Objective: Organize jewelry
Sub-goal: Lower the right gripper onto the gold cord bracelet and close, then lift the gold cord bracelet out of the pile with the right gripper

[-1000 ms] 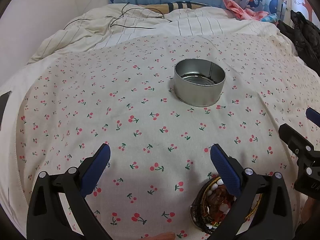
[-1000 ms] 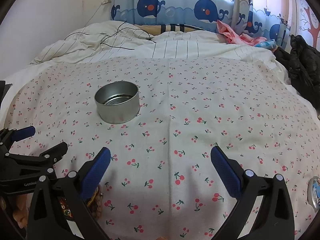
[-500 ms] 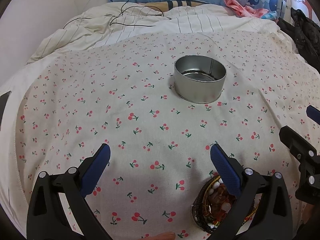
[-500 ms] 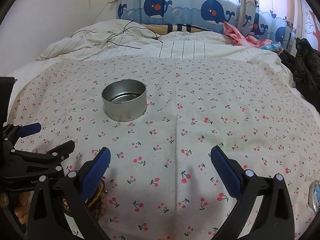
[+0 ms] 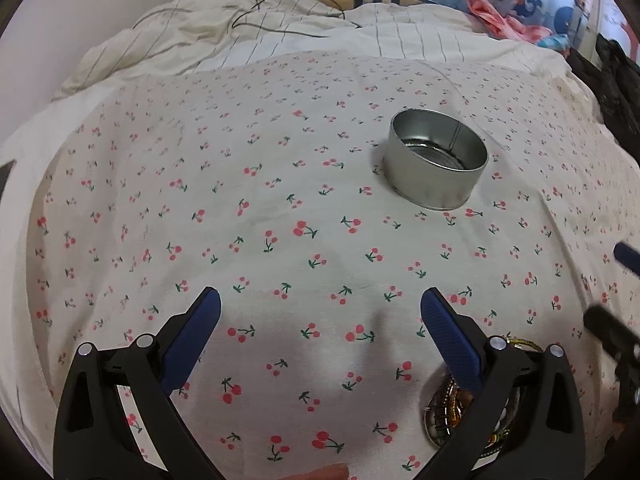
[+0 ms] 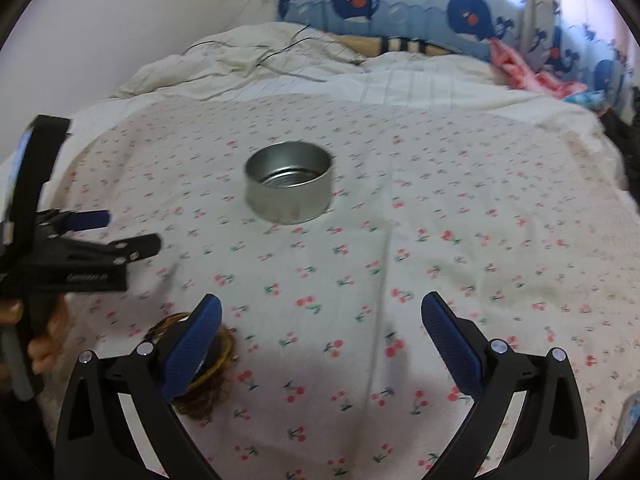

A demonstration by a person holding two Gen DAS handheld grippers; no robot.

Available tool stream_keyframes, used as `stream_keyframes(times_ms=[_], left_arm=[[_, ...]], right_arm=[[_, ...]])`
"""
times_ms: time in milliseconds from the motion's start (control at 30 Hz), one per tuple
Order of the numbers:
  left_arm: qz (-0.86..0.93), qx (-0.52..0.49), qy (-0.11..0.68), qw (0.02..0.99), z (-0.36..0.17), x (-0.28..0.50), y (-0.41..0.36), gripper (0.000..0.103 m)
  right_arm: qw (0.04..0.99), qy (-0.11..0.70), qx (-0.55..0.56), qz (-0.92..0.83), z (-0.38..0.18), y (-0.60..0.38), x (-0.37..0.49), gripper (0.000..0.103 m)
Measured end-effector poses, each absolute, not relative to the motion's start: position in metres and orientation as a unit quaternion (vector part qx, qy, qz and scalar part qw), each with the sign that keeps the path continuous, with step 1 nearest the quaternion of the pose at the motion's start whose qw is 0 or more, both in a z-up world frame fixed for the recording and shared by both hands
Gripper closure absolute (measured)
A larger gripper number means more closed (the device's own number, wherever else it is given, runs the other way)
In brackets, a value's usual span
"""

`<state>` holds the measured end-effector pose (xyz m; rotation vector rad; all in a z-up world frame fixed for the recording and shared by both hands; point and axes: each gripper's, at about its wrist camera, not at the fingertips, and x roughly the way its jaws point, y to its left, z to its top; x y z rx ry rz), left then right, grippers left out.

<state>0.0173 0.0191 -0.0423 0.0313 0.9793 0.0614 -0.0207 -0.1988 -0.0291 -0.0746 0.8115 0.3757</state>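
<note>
At lower right of the left view, a tangled heap of beaded bracelets (image 5: 448, 408) is lying beneath the left gripper (image 5: 320, 308), which is gaping wide, gripping nothing. The right gripper (image 6: 322, 312) is likewise spread wide and unloaded. Farther up, a smooth round metal tin (image 5: 436, 158) is resting on the cherry-print cloth (image 5: 240, 200).

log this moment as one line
left gripper: open | right gripper: open | jewelry pile: on cloth | tin: empty

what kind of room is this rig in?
Most likely a bedroom. The work surface is a bed under a cherry-print sheet, with a rumpled striped duvet behind it and whale-pattern curtains along the wall. A metal tin sits on the sheet.
</note>
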Motion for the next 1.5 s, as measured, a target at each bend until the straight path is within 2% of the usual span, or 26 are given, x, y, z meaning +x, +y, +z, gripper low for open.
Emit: stream_keyframes(times_ms=[33,100,267,533,667,733,767,833,1067,1500], left_arm=[[0.028,0.014,0.471,0.881,-0.043,0.017,0.019,0.006],[0.027,0.025,0.473,0.880,-0.045,0.017,0.015,0.006],[0.028,0.043,0.473,0.879,-0.046,0.016,0.008,0.006],[0.029,0.041,0.473,0.880,-0.045,0.016,0.008,0.006],[0.028,0.043,0.473,0.880,-0.046,0.016,0.008,0.006],[0.028,0.045,0.474,0.879,-0.046,0.017,0.007,0.006],[0.028,0.046,0.474,0.879,-0.046,0.016,0.007,0.006],[0.028,0.047,0.474,0.879,-0.047,0.016,0.006,0.006],[0.028,0.048,0.474,0.879,-0.048,0.015,0.005,0.006],[0.028,0.051,0.475,0.878,-0.049,0.015,0.004,0.006]], right_arm=[[0.899,0.393,-0.041,0.189,-0.030,-0.196,-0.023,0.008],[0.893,0.395,-0.057,0.208,-0.032,-0.189,-0.026,0.017],[0.864,0.430,-0.052,0.255,-0.044,-0.179,-0.026,0.053],[0.837,0.457,-0.033,0.299,-0.055,-0.170,-0.029,0.057],[0.831,0.461,-0.034,0.308,-0.058,-0.166,-0.031,0.071],[0.829,0.463,-0.039,0.311,-0.059,-0.164,-0.032,0.075],[0.828,0.464,-0.041,0.312,-0.060,-0.163,-0.033,0.081],[0.829,0.463,-0.043,0.310,-0.060,-0.163,-0.033,0.082],[0.841,0.445,-0.035,0.306,-0.051,-0.169,-0.034,0.099],[0.852,0.429,-0.026,0.299,-0.044,-0.174,-0.031,0.099]])
